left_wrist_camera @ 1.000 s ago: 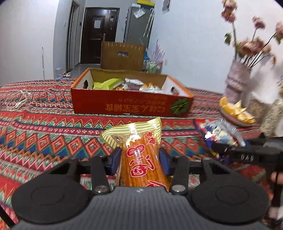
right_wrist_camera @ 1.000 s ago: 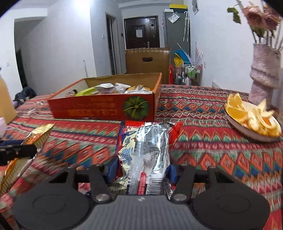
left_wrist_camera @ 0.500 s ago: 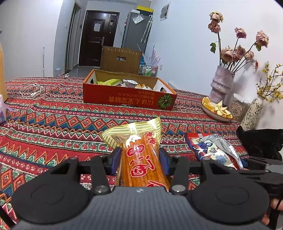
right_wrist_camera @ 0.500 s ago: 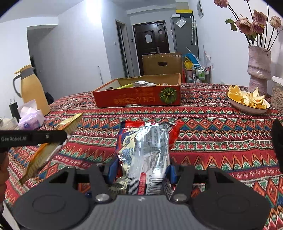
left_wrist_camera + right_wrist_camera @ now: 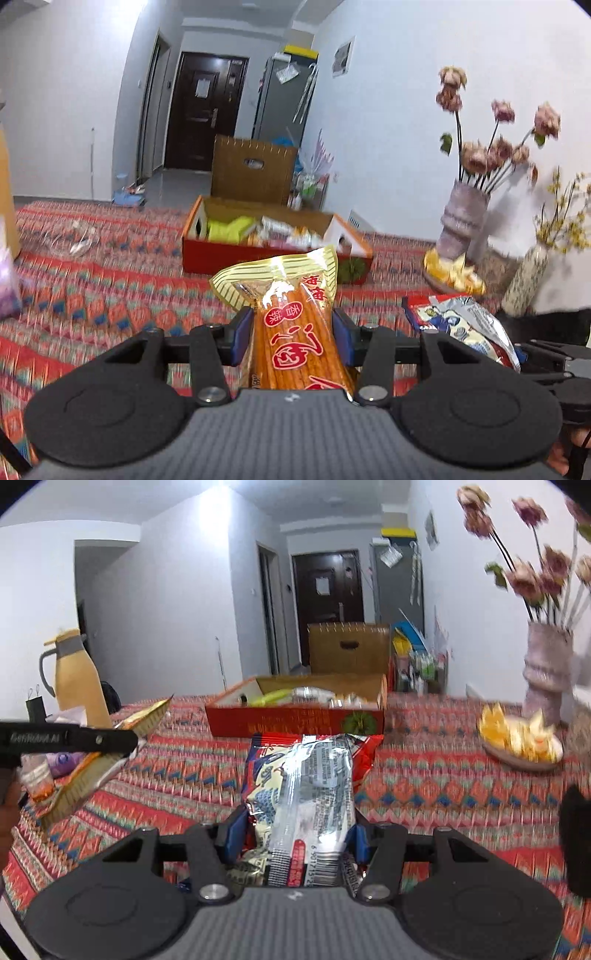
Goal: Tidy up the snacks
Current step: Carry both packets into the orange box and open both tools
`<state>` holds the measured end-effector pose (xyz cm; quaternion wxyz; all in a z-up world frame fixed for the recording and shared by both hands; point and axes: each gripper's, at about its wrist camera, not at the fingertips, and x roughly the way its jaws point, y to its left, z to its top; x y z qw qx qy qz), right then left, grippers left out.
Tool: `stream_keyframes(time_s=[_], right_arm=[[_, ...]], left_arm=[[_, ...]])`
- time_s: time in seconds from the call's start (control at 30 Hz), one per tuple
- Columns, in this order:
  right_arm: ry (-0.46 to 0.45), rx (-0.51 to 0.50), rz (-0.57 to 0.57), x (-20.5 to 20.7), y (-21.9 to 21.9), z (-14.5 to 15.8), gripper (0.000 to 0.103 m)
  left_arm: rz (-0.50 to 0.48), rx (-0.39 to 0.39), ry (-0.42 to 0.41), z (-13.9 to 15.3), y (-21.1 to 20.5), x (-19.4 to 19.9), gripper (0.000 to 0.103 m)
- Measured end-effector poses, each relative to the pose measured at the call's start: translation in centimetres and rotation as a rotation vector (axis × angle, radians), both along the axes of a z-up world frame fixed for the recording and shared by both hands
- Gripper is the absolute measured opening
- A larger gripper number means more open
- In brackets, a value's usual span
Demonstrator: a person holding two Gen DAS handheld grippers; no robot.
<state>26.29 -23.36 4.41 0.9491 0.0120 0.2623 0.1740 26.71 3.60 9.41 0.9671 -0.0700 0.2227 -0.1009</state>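
A snack box [image 5: 295,722] sits mid-worktop [image 5: 443,786]; the fruit plate [image 5: 521,738] lies right of it, a vase [image 5: 546,675] behind the plate.

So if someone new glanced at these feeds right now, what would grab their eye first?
Probably the two packets held up front: the left gripper clamps an orange snack packet, the right gripper a silver and red packet. Behind them, the open red box of snacks sits mid-table on the bright zigzag tablecloth.
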Motion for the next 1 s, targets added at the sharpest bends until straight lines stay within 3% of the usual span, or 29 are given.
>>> stream_keyframes(time_s=[0.27,0.53,0.8,1.0], right_arm=[[-0.076,-0.043,0.047,7.4,-0.2,3.7,0.054],[-0.083,-0.028,0.027,19.3,0.2,4.3,0.054],[0.025,0.041,-0.025,32.3,2.4,-0.4,0.054],[0.119,0.012,-0.068,37.8,5.1,-5.6,0.054]], left_arm=[[-0.012,0.007,-0.055,3.6,0.0,8.5,0.047],[0.0,0.01,-0.012,3.0,-0.2,21.1,0.047],[0.031,0.044,0.044,-1.6,-1.2,33.0,0.047],[0.05,0.127,0.075,-5.6,-2.6,38.3,0.048]])
